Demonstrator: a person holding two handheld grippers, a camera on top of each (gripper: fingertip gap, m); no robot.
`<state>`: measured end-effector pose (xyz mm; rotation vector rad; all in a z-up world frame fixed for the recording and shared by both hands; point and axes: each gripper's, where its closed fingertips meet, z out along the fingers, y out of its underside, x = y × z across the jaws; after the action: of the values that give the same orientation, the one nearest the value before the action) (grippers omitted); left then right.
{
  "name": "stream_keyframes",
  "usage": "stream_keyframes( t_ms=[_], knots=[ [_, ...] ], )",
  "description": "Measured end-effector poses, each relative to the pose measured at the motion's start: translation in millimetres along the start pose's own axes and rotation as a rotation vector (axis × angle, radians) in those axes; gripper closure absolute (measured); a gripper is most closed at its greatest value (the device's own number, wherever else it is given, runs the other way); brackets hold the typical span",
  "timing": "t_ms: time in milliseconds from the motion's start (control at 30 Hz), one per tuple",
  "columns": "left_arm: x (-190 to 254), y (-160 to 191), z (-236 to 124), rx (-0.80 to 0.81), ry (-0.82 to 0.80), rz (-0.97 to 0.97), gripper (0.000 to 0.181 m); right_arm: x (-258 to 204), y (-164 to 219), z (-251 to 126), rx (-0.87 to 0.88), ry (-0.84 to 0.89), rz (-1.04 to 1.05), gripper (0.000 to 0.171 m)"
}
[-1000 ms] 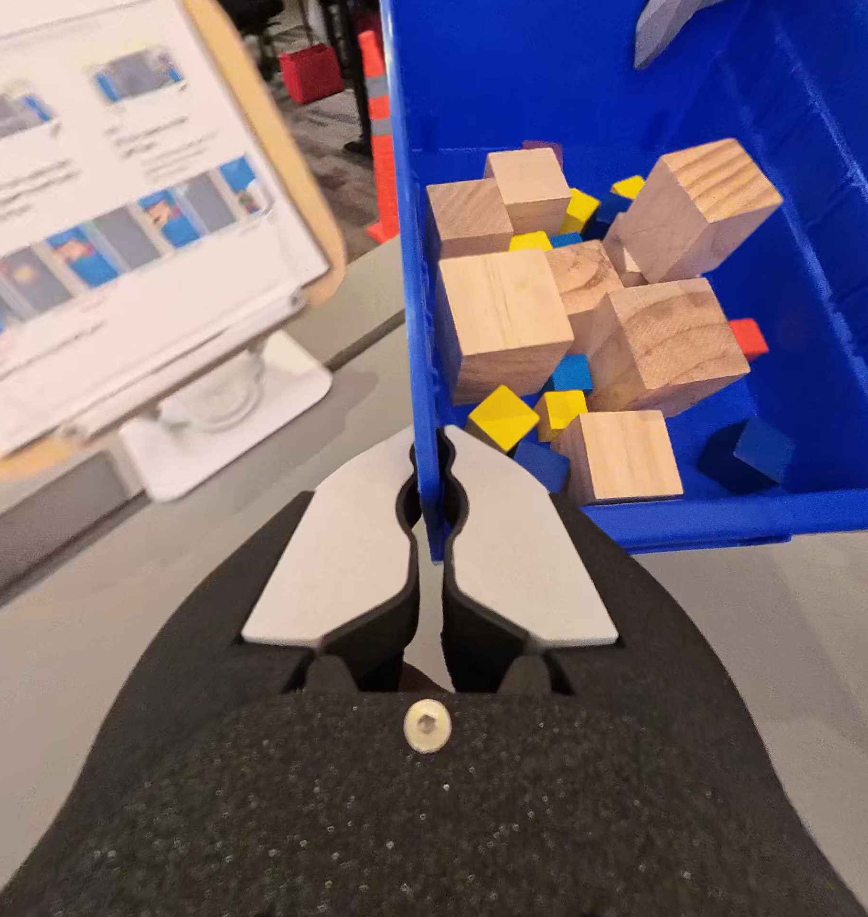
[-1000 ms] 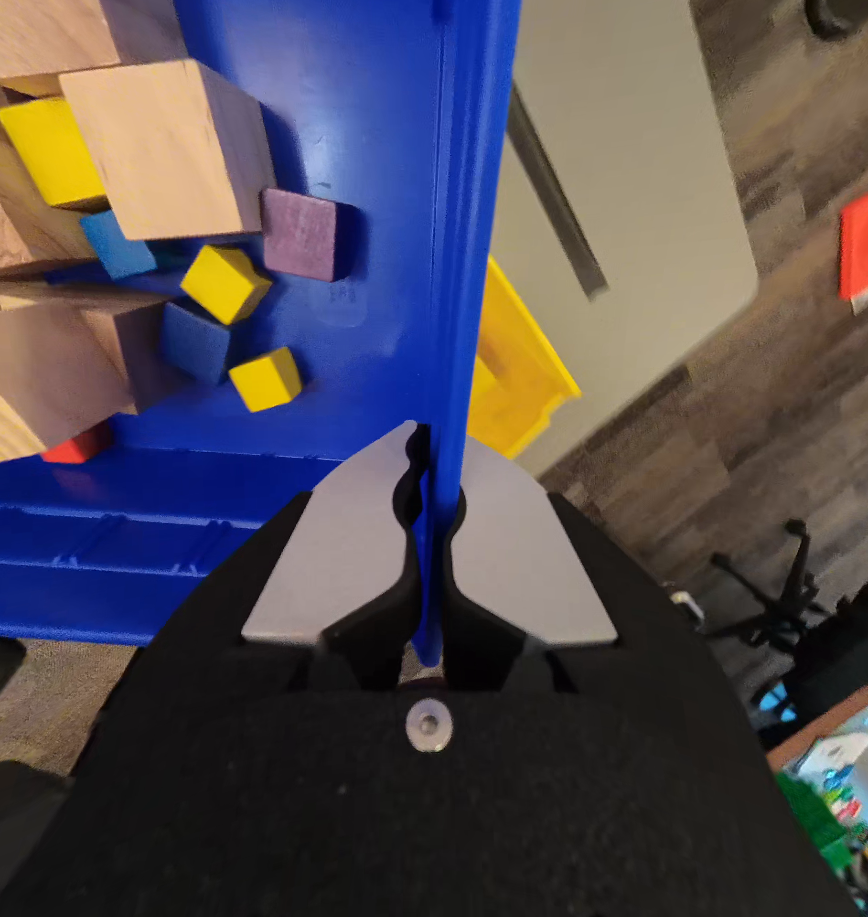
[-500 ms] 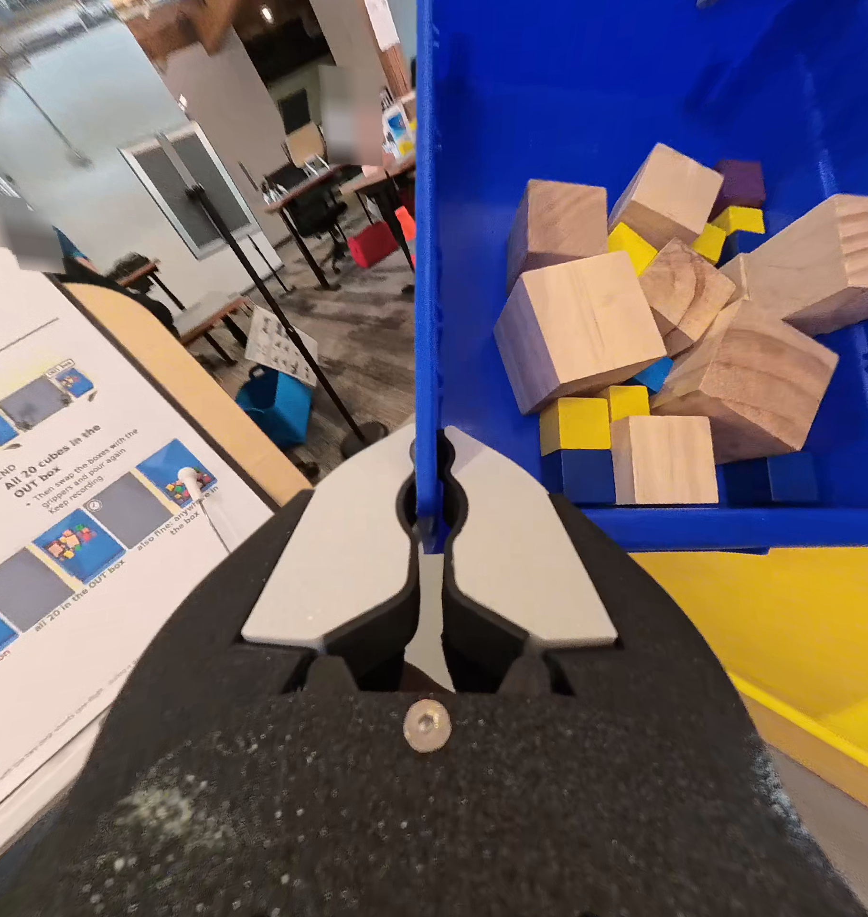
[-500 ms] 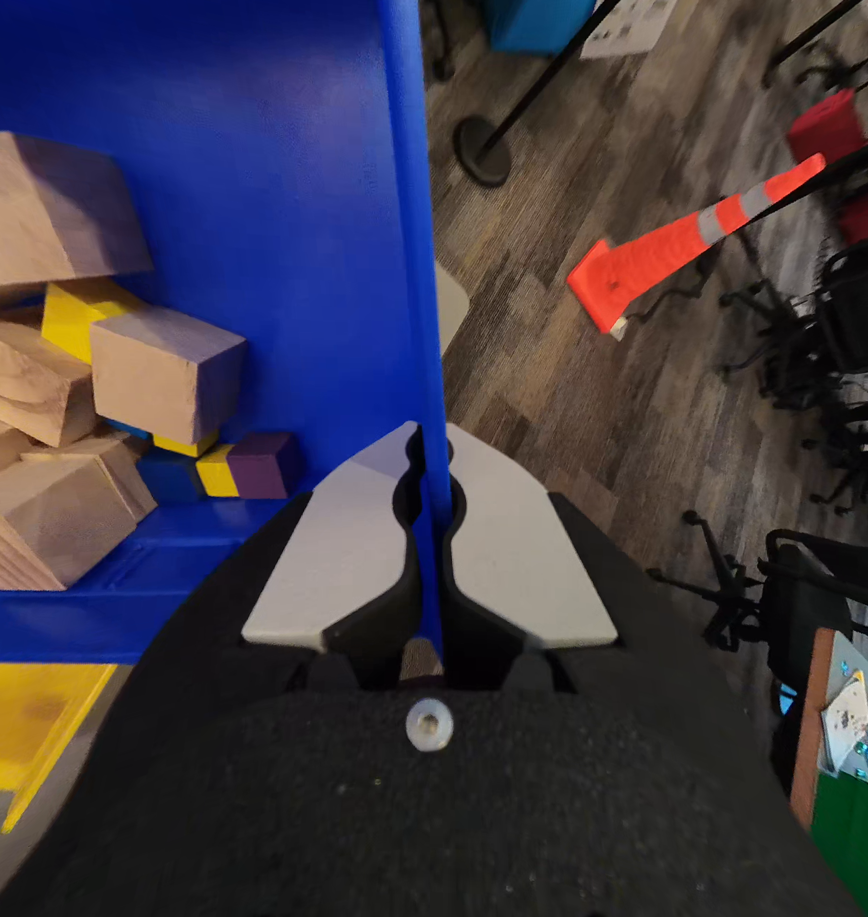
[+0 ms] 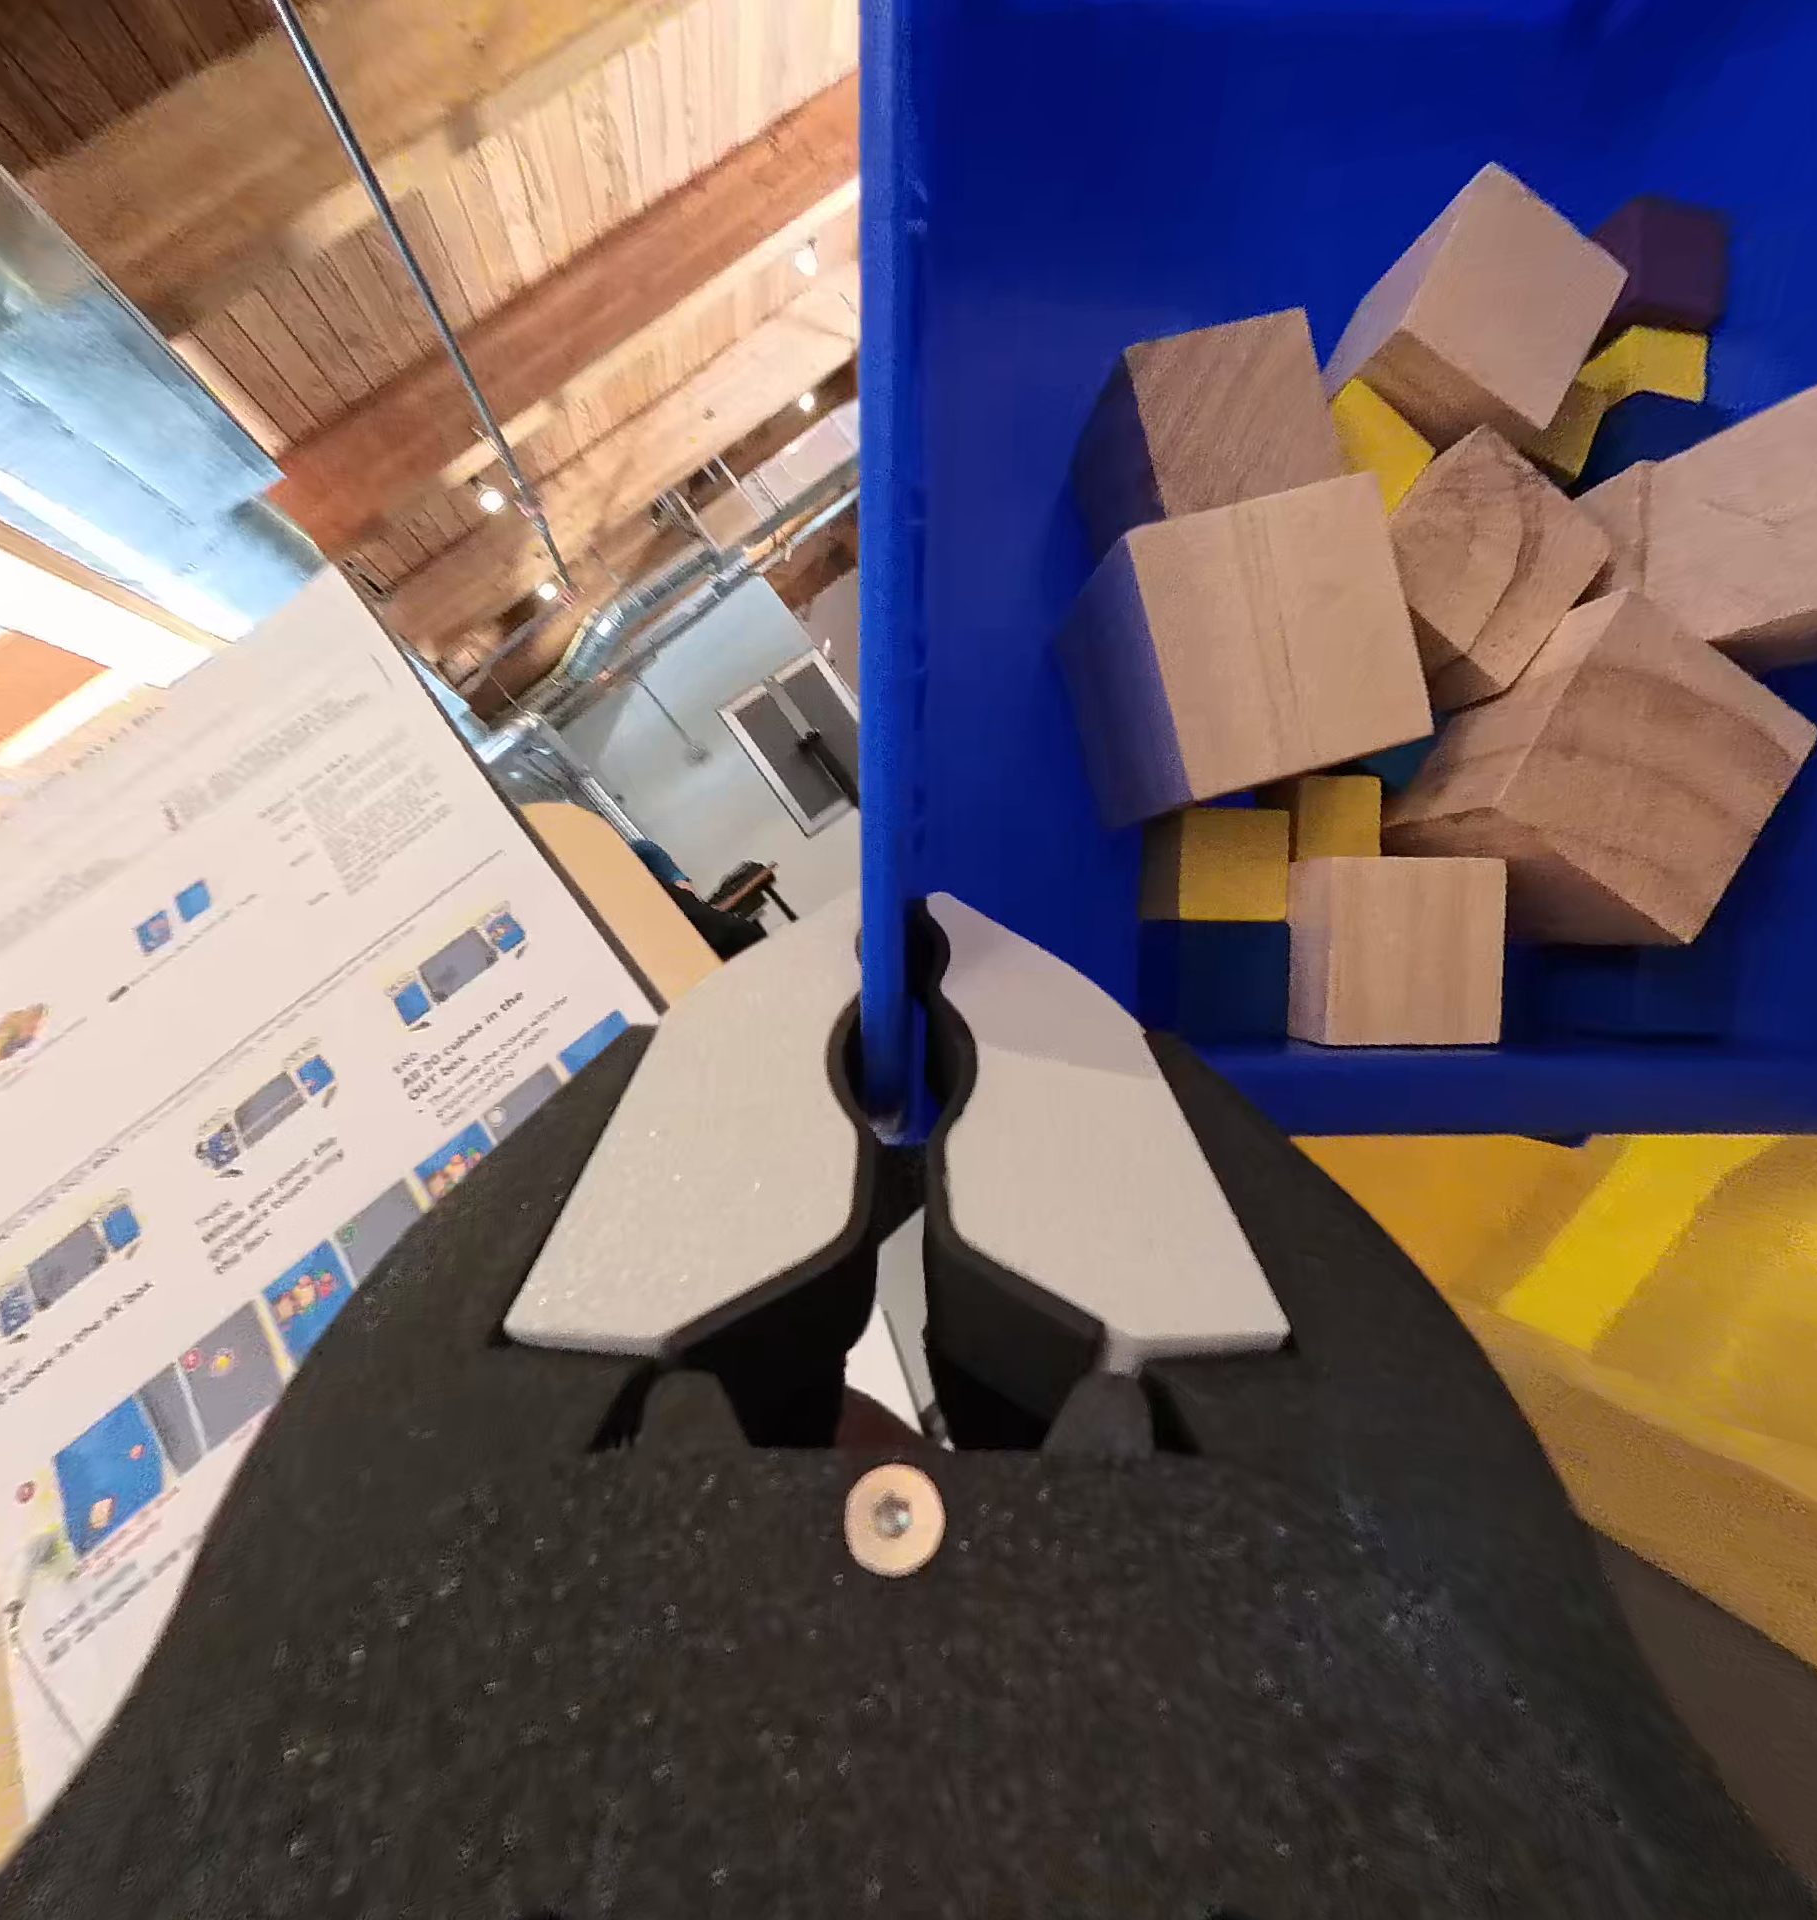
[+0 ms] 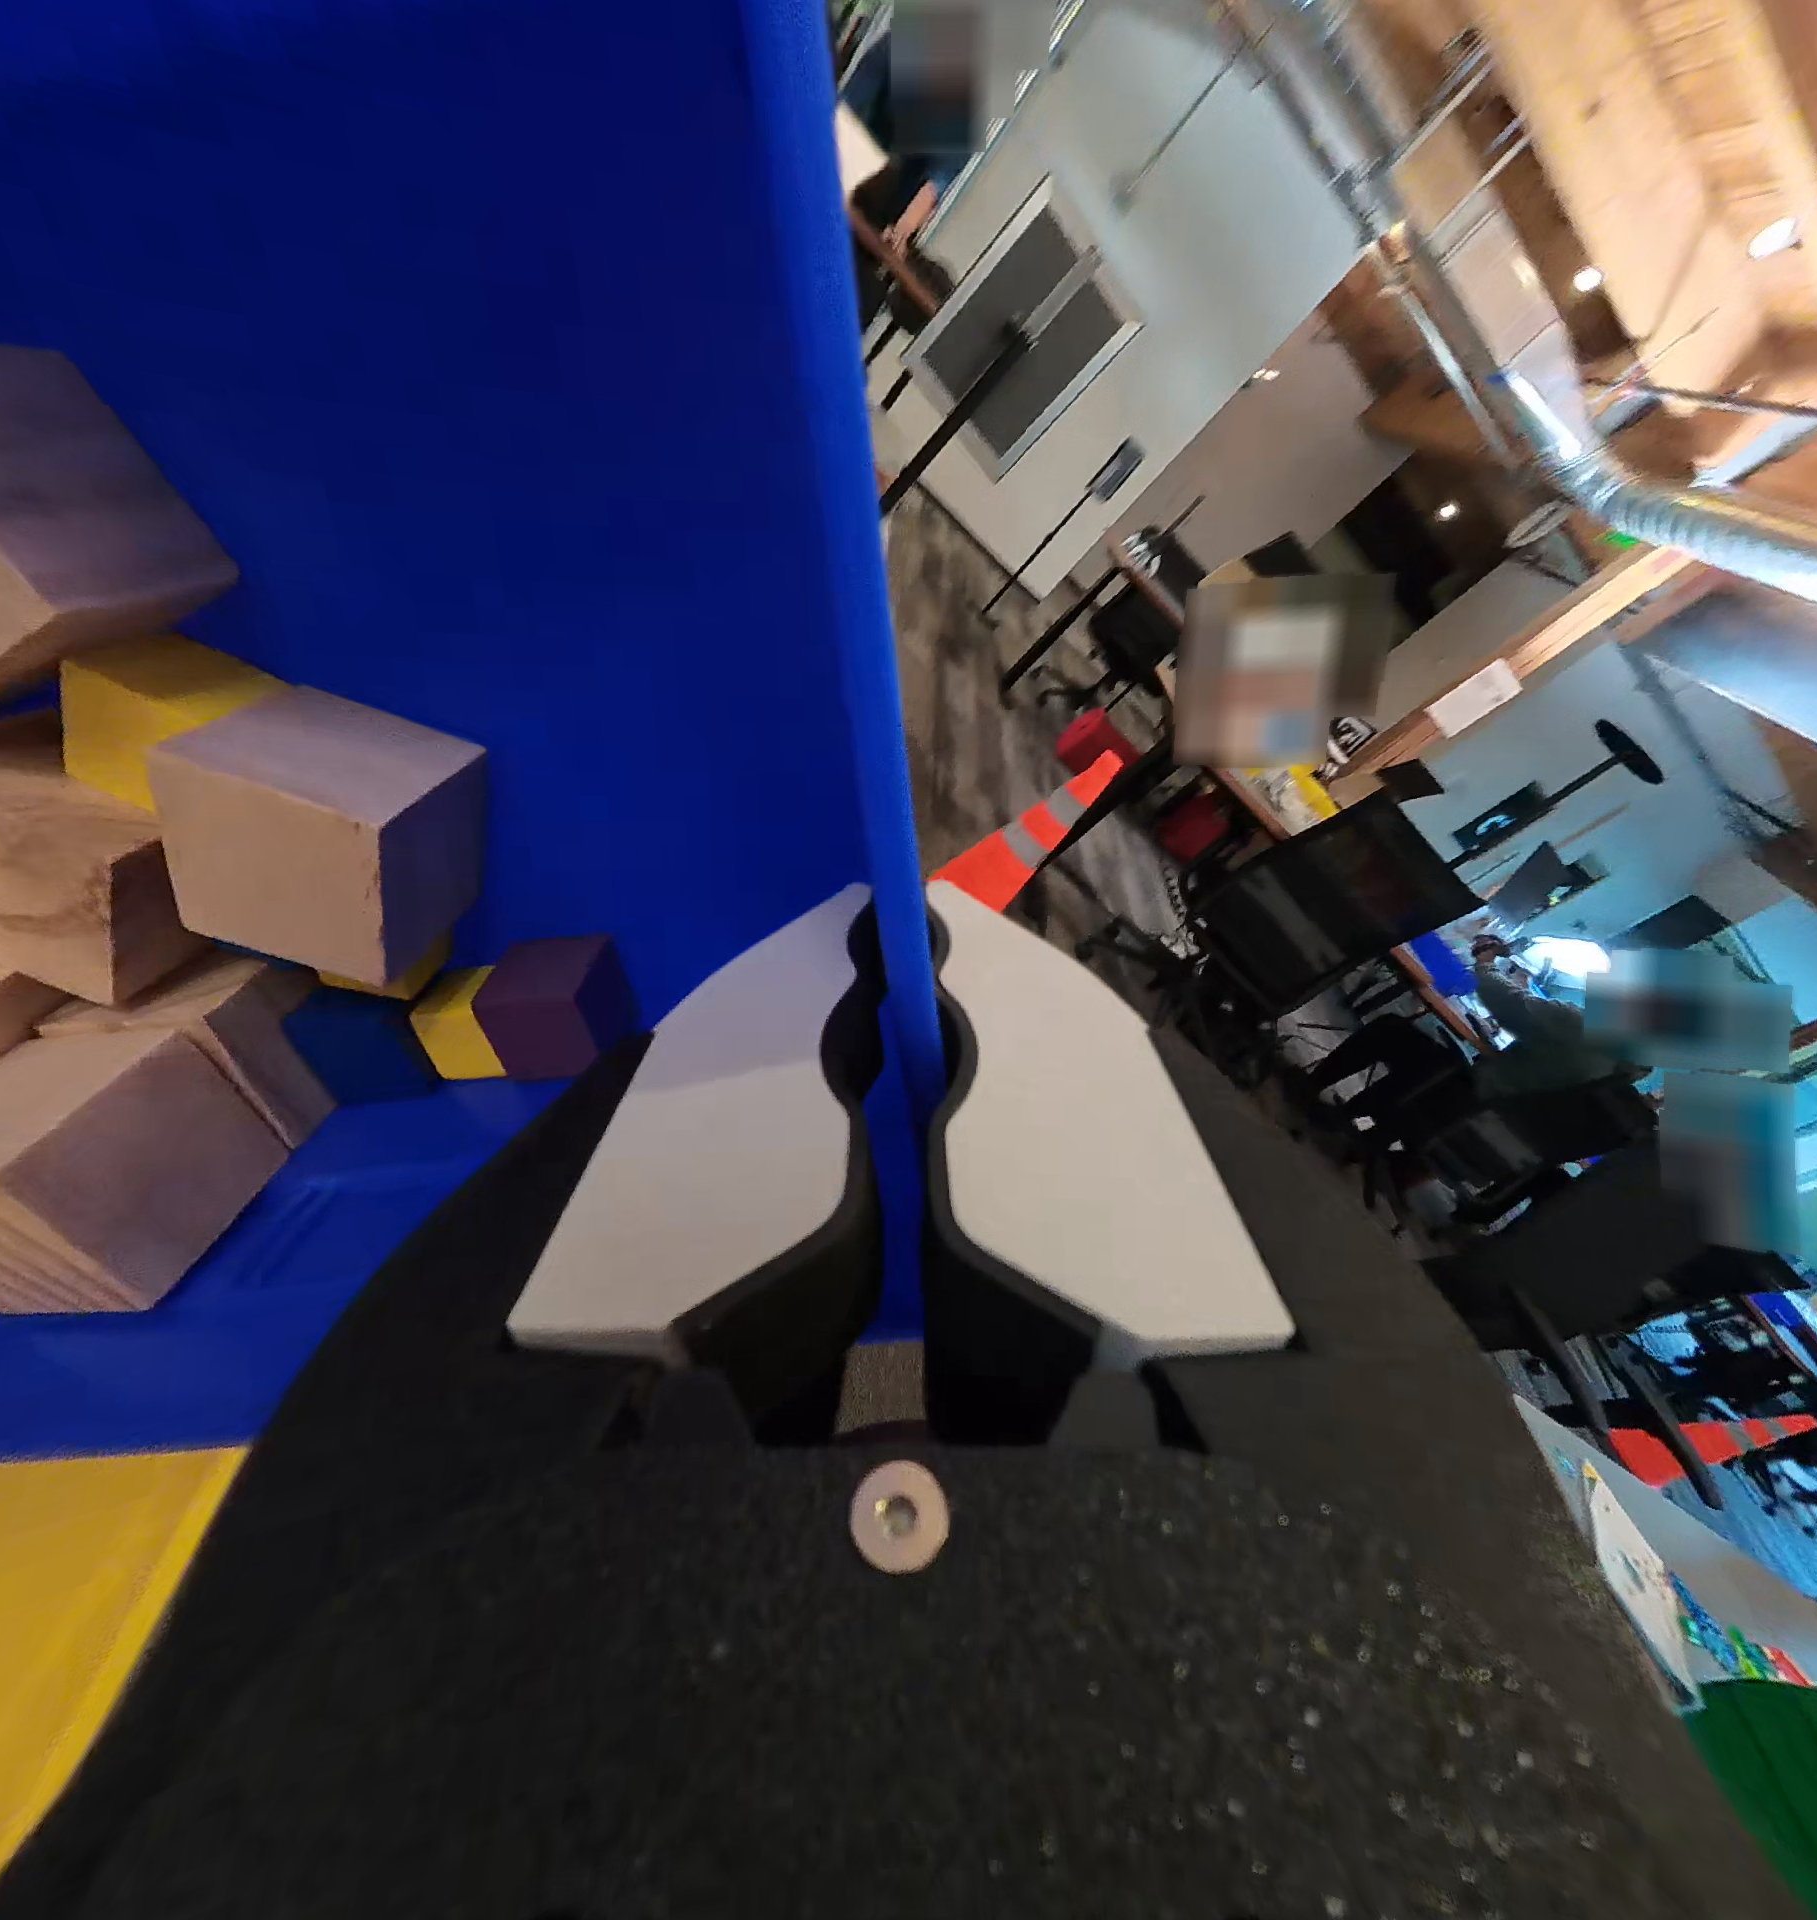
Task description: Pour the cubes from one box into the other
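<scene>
The blue box [image 5: 1029, 436] is held tipped up in the air, with several wooden, yellow, blue and purple cubes [image 5: 1288, 644] piled against its lower wall. My left gripper [image 5: 893, 925] is shut on the box's left wall. My right gripper [image 6: 899, 914] is shut on the opposite wall of the blue box [image 6: 530, 416], where the cubes [image 6: 312, 831] lie at the left. The yellow box [image 5: 1631, 1309] sits just below the blue box's lower edge and also shows in the right wrist view [image 6: 62, 1600].
A white instruction sheet on a stand [image 5: 208, 1039] is close on the left. Beyond the box are an orange traffic cone [image 6: 1039, 831], office chairs, desks and a ceiling duct [image 6: 1610, 499]. A green-edged surface [image 6: 1787, 1787] shows at the lower right.
Both grippers have tilted the blue box further up, so the views now show the ceiling. The cubes have slid down against the lower wall, over the yellow box.
</scene>
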<state>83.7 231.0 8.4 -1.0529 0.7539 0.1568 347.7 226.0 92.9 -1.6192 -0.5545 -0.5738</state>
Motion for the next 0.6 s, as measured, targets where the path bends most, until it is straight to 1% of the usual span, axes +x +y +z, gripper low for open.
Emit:
stream_keyframes(
  t_ms=[233,333,600],
  knots=[
    [2,-2,-7,0.075,-0.07,0.109,0.179,-6,13,-22,0.12,0.119,0.03,0.167],
    [5,-1,-8,0.084,-0.075,0.118,0.179,-8,18,-28,0.147,0.152,0.035,0.168],
    [9,-2,-10,0.104,-0.117,0.161,0.18,-6,16,-44,0.234,0.236,-0.001,0.168]
  ],
)
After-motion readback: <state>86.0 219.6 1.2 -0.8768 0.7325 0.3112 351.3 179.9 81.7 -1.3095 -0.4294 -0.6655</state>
